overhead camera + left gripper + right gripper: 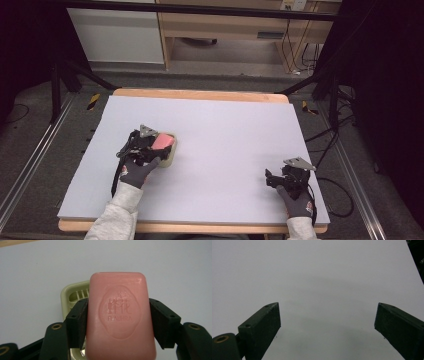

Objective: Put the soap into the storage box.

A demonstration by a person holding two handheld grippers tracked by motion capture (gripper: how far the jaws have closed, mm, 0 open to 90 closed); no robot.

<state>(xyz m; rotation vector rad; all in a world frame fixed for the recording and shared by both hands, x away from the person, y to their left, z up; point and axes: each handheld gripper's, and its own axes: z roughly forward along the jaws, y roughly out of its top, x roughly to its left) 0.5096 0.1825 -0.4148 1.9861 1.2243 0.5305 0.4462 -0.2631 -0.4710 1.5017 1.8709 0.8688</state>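
Note:
A pink bar of soap (121, 317) with embossed lettering is clamped between the two black jaws of my left gripper (117, 320). Just beneath it lies a pale green slotted soap dish (72, 293). From above, the soap (162, 141) hovers over the dish (171, 155) at the table's left-middle, with my left gripper (150, 142) and gloved hand around it. My right gripper (270, 179) rests near the front right of the table, jaws spread wide apart (327, 322) over bare white surface, nothing between them.
A white sheet (225, 135) covers the wooden table (200, 93). Black frame legs, cables and floor rails stand around the table edges; a wooden cabinet stands behind.

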